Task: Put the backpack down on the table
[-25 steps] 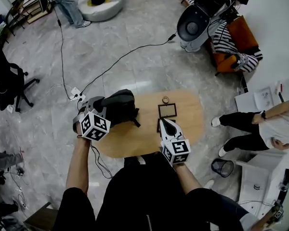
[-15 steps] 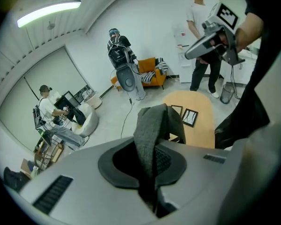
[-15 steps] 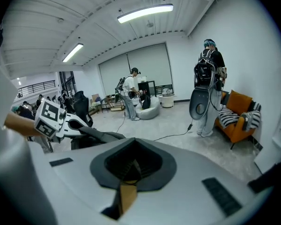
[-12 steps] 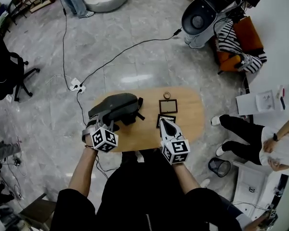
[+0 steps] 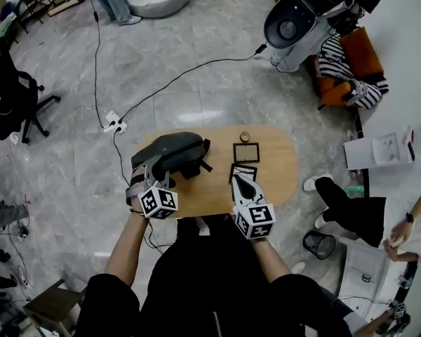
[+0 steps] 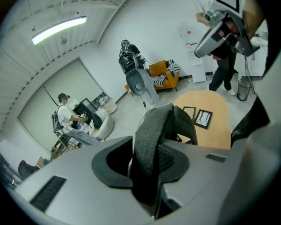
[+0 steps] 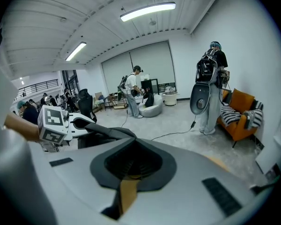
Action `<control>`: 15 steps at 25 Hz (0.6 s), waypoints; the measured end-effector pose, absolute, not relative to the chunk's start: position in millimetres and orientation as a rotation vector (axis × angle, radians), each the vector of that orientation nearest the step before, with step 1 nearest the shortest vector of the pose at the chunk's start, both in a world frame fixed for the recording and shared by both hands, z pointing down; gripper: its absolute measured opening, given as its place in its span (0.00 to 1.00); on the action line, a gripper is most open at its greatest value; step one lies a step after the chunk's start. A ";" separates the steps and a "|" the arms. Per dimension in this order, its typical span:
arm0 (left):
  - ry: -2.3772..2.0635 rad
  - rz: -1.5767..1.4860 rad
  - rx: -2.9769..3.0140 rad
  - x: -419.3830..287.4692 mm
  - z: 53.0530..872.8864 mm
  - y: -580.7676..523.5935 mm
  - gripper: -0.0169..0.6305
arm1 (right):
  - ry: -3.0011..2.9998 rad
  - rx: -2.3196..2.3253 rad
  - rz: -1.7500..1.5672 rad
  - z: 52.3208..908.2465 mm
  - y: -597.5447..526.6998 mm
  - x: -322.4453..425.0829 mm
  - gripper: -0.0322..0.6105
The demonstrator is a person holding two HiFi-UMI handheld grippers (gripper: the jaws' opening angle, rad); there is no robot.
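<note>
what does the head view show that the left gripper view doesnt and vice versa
Only the head view: the left gripper from outside and the power strip on the floor. Only the left gripper view: the ceiling light, and the strap standing between its jaws, which have just been opening. Both: the backpack, the table, the two picture frames, the right gripper.
</note>
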State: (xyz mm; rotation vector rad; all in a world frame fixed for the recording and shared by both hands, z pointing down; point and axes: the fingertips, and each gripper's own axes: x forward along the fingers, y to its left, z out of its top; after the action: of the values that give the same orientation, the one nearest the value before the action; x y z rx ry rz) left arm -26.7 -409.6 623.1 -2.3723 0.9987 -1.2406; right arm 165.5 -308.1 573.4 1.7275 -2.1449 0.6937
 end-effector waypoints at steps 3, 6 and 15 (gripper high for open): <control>1.034 -1.218 -2.353 -30.6 619.3 -411.7 0.24 | -2.140 1.731 0.693 574.0 -302.9 162.9 0.07; 1.028 -1.220 -2.343 -34.7 616.6 -412.2 0.29 | -2.140 1.736 0.689 571.6 -299.4 159.0 0.07; 1.015 -1.190 -2.320 -34.5 617.4 -399.5 0.33 | -2.131 1.754 0.682 568.1 -288.4 154.2 0.07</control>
State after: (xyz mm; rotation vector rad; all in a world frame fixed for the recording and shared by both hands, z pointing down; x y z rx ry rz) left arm -34.5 -399.5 617.4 -2.3197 1.0147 -1.1896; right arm 154.2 -288.4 568.1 1.7539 -2.1307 0.6816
